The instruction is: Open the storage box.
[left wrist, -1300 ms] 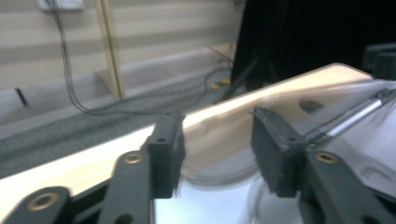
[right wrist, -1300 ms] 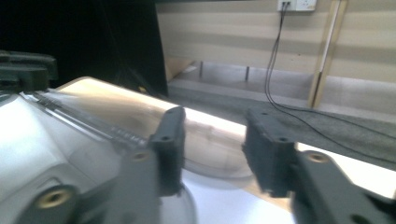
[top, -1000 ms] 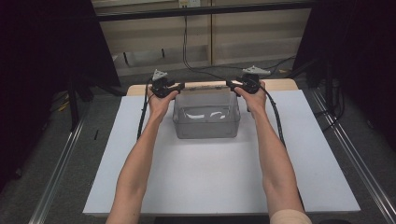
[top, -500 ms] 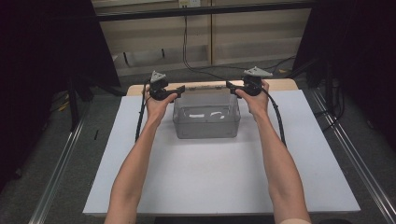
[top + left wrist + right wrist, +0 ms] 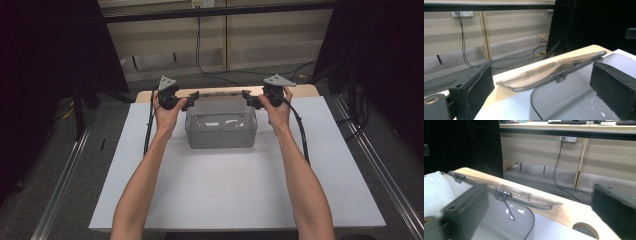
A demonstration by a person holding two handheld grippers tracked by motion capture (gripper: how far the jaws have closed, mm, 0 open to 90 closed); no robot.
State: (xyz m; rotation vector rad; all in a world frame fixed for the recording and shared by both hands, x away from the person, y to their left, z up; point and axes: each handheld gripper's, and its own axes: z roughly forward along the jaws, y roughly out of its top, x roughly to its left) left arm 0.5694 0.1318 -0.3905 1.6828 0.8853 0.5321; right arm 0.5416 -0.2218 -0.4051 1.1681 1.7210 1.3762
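- Two forearms rise from the bottom of the frame over a white board [image 5: 210, 200] that covers most of the wooden table [image 5: 305, 91]; grey floor and black cables [image 5: 200, 47] fill the top.
- One clear plastic box [image 5: 221, 131] stands on the board at upper centre, its hinged clear lid [image 5: 220, 93] swung open and lying back on the far side.
- Left gripper [image 5: 192, 97], just beside the box's left end, has just been opening; its jaws are spread with nothing pinched between them.
- Right gripper [image 5: 248, 98], just beside the right end, has likewise just been opening and is spread, gripping nothing.
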